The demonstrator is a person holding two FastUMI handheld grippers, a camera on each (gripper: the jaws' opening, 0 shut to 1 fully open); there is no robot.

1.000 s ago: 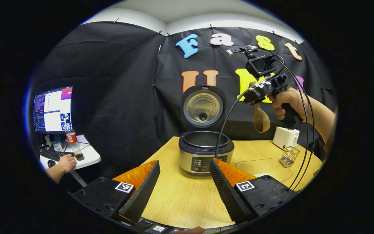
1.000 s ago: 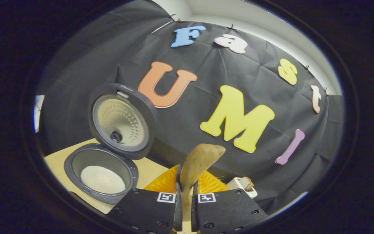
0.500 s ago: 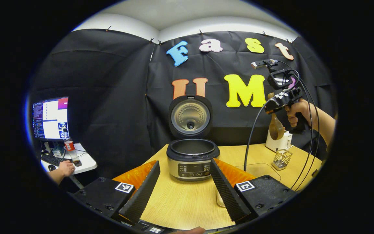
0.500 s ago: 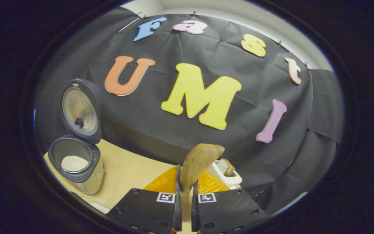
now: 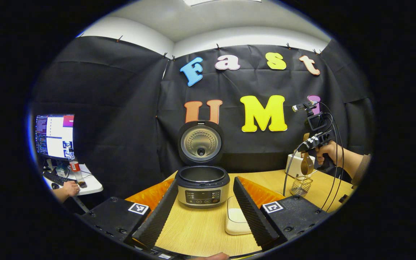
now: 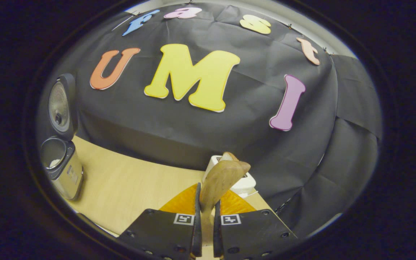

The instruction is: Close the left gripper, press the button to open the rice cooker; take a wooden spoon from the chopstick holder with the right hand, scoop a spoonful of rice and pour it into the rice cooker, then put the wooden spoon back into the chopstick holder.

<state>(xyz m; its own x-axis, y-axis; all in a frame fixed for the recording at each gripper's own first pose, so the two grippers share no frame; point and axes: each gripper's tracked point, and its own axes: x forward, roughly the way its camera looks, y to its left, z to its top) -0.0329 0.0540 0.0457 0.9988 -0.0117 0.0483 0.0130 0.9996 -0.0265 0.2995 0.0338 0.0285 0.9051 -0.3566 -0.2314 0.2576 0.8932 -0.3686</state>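
Wood: the wooden spoon (image 6: 218, 180) is pinched by its handle between both fingers of the right tool (image 6: 206, 224), bowl pointing forward and up toward 12 o'clock in the right gripper view.
Spoon seen from afar: in the left gripper view the spoon hangs bowl-down under the right tool, just above the wire holder (image 5: 301, 185) at about 3 o'clock.
Left tool: the left tool (image 5: 202, 206) is spread wide and holds nothing; the rice cooker (image 5: 203, 186) sits between its fingers toward 12 o'clock.
Rice cooker: its lid (image 5: 200, 142) stands upright and open, and a pale patch of rice lies in the pot, glimpsed at 9 o'clock in the right gripper view.
Done, by judgement: the button press, the scoop and the pour look finished, since the lid is up, rice is in the pot and the spoon bowl looks empty.
Left to do: only lowering the spoon into the holder and letting go.
White box: a white box (image 5: 296, 165) stands just behind the holder, toward the cloth wall.
Edges: the holder sits near the table (image 5: 200, 231) edge at the right, close to the wall, so the descent should be fairly straight.
Open room: a pale flat dish (image 5: 235, 220) lies near the left tool's right finger; the middle of the table is otherwise free.
Cables: cords (image 5: 289, 169) trail from the right tool and could brush the holder.
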